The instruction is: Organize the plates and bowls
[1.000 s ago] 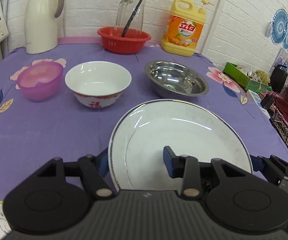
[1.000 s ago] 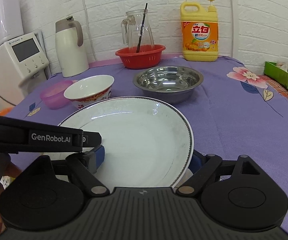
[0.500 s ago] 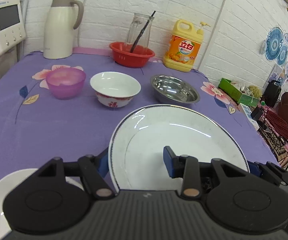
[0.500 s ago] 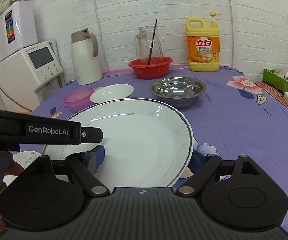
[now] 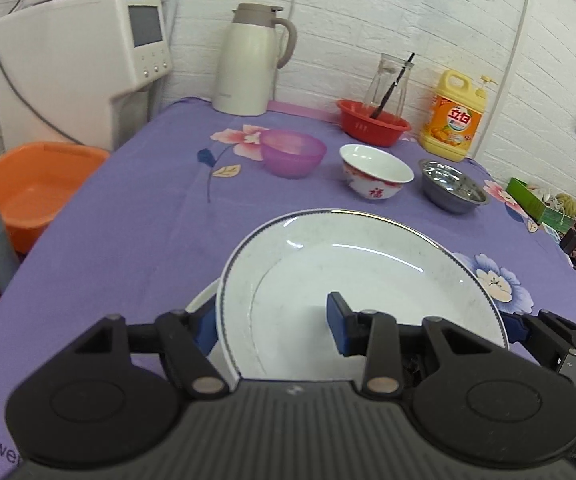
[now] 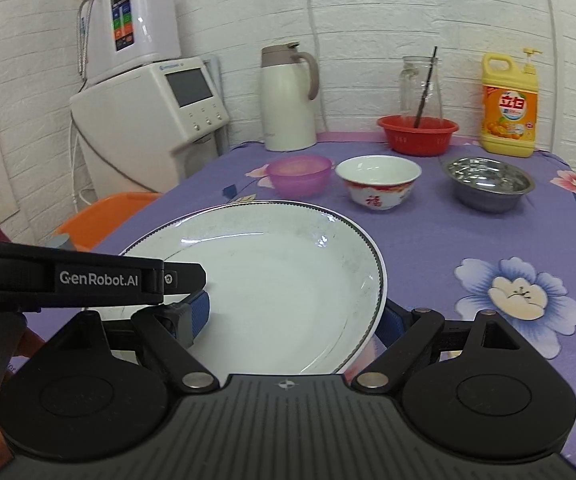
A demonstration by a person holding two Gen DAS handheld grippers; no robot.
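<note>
Both grippers clamp one white plate (image 5: 367, 280) above the purple counter (image 5: 128, 220).
Left gripper (image 5: 274, 324): fingers (image 5: 337, 322) pinch the plate's rim at 9 o'clock. Right gripper (image 6: 293, 316): fingers (image 6: 198, 314) grip its 3 o'clock rim. Beyond, toward 12 o'clock, stand a purple bowl (image 5: 293, 152), a white bowl (image 5: 375, 172) and a steel bowl (image 5: 453, 186) in a row. A second plate's edge (image 5: 204, 300) peeks beneath the held one.

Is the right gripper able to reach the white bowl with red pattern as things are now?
Probably not yet. The right gripper is shut on the large white plate, which the left gripper also holds. The white bowl stands beyond the plate, with bare purple tablecloth between.
</note>
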